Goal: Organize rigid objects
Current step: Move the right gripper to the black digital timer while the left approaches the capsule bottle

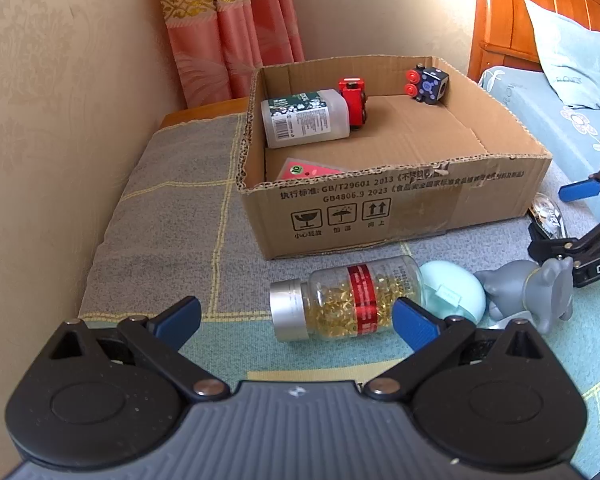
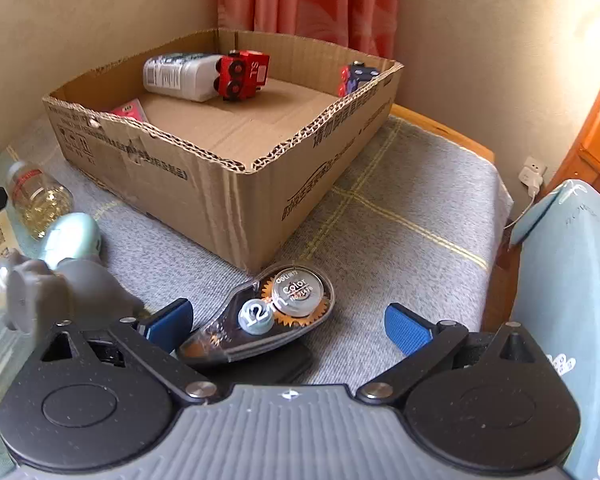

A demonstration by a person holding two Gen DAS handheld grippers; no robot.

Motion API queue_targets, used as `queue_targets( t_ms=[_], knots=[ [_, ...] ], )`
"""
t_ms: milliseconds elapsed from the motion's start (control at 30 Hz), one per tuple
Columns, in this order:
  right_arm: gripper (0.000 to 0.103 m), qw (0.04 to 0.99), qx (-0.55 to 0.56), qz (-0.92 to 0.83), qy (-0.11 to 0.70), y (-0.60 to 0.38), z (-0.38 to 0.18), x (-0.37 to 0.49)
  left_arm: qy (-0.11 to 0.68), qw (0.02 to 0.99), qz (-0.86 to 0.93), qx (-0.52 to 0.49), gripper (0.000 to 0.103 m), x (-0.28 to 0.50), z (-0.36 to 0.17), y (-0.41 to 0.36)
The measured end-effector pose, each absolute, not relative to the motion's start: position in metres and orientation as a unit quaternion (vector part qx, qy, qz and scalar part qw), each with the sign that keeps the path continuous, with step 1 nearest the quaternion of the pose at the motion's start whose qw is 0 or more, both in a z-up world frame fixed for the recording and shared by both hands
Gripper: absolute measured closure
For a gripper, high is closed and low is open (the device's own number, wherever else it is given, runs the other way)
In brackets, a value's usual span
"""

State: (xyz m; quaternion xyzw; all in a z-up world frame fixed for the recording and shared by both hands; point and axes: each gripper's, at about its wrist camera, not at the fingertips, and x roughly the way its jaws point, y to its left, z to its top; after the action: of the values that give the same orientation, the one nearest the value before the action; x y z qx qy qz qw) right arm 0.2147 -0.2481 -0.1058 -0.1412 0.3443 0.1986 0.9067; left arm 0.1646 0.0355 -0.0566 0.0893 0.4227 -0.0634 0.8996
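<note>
An open cardboard box [image 1: 400,204] [image 2: 204,184] stands on a grey cloth. It holds a white bottle [image 1: 304,122] [image 2: 178,76], a red toy car [image 1: 354,98] [image 2: 242,76], a dark cube toy [image 1: 428,84] [image 2: 356,76] and a pink card [image 1: 308,170] [image 2: 128,112]. In front lie a glass bottle of gold capsules [image 1: 348,300] [image 2: 36,200], a mint egg-shaped case [image 1: 454,296] [image 2: 74,240], a grey figurine [image 1: 532,292] [image 2: 52,292] and a clear correction-tape dispenser [image 2: 268,316] [image 1: 548,216]. My left gripper [image 1: 296,320] is open just before the capsule bottle. My right gripper [image 2: 288,326] [image 1: 592,216] is open around the dispenser, empty.
A beige wall [image 1: 40,120] runs along the left, pink curtains [image 1: 228,28] hang behind the box. A bed with teal bedding [image 1: 560,120] [image 2: 572,280] and a wooden headboard [image 1: 540,12] borders the right. A wall charger [image 2: 532,174] sits by the table's far edge.
</note>
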Motion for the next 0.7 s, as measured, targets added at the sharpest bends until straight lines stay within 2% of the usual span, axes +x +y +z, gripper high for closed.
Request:
queue_targets(
  t_ms=[367,700],
  knots=[
    [0.0,0.912,-0.125,0.167,0.353,-0.265,-0.107,0.208,0.431,0.895,-0.074,0.092,0.002,0.17,-0.064,0.029],
    [0.0,0.902,-0.093,0.212,0.365,-0.261,-0.11,0.198,0.436,0.893,-0.074,0.082,0.002,0.167,-0.068,0.034]
  ],
)
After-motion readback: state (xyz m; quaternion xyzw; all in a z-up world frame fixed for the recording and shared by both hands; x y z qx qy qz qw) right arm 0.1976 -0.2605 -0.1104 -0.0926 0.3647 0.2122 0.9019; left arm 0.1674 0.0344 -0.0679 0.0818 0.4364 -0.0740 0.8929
